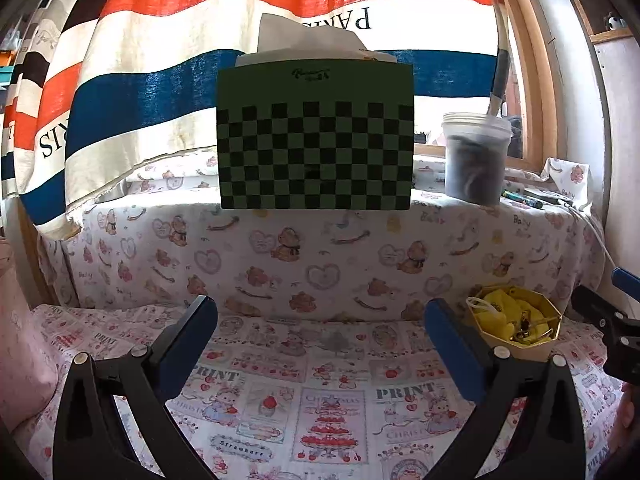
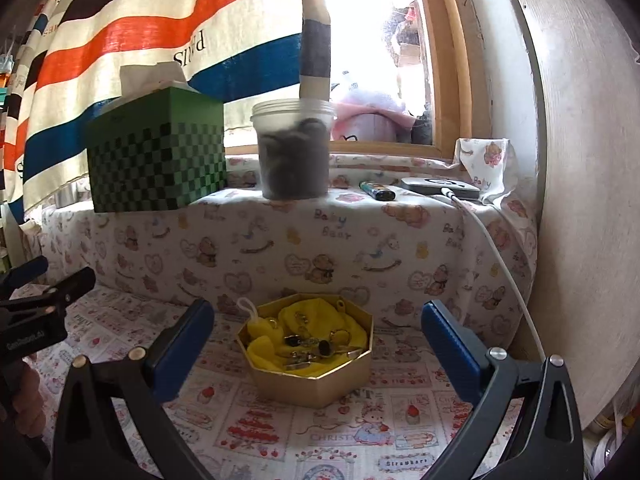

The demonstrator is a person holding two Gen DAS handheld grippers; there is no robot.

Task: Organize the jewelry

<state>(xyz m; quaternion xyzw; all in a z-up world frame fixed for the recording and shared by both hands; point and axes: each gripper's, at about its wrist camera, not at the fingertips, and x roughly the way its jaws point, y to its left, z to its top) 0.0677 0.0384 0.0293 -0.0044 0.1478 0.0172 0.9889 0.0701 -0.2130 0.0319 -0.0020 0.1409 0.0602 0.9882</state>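
Observation:
A gold octagonal box [image 2: 316,384] lined with yellow cloth [image 2: 312,316] sits on the printed tablecloth. Several metal jewelry pieces [image 2: 310,348] lie in a heap on the cloth inside it. My right gripper [image 2: 318,344] is open, its blue fingers either side of the box and a little short of it, holding nothing. In the left wrist view the same box [image 1: 520,344] lies to the right of my left gripper [image 1: 320,344], which is open over bare cloth. The right gripper [image 1: 612,312] shows at that view's right edge.
On the raised ledge behind stand a green checkered tissue box [image 1: 316,136], a plastic jar of dark contents [image 2: 294,148], a lighter [image 2: 378,191] and a flat grey device [image 2: 440,188] with a white cable [image 2: 504,264]. A striped curtain [image 1: 200,60] hangs behind; wall at right.

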